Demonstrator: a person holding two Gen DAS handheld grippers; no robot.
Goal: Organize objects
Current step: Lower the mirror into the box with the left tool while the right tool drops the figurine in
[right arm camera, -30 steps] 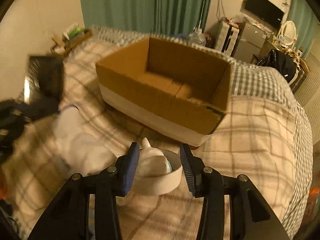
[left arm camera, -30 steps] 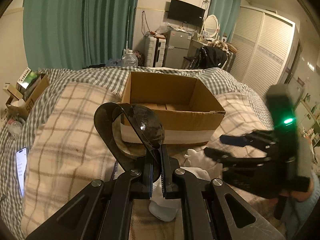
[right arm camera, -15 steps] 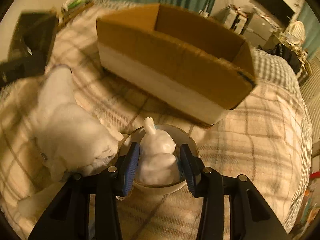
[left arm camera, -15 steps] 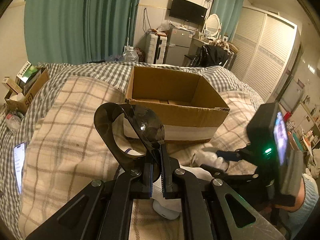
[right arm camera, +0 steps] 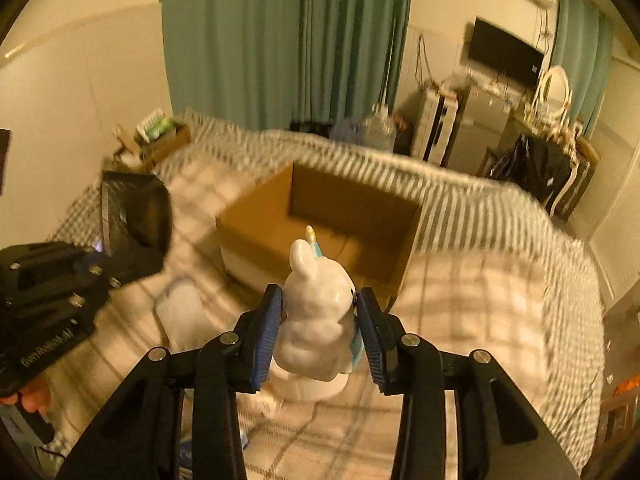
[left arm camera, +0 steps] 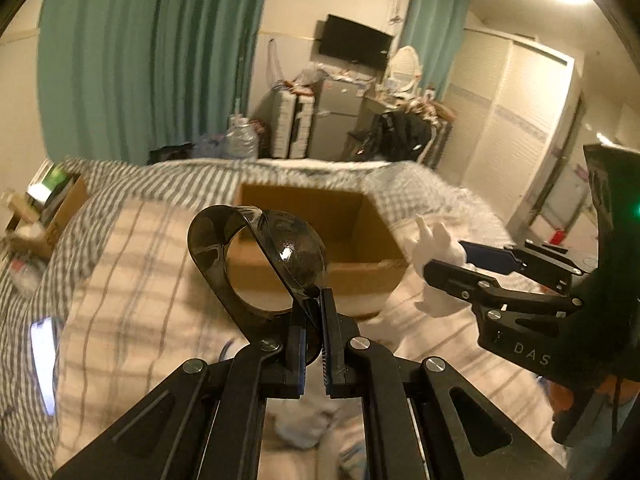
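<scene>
My left gripper is shut on dark sunglasses, held up in front of an open cardboard box on the bed. My right gripper is shut on a white rabbit figurine, lifted above the bed and just short of the box. In the left wrist view the right gripper with the rabbit is at the right of the box. The left gripper's body shows at the left of the right wrist view.
A plaid blanket covers the bed. A white soft object lies left of the rabbit. A lit phone lies at the bed's left. A box of clutter stands by the wall. Furniture lines the far wall.
My right gripper closed on the rabbit and lifted it off the bed, toward the box. My left gripper rose slightly with the sunglasses.
</scene>
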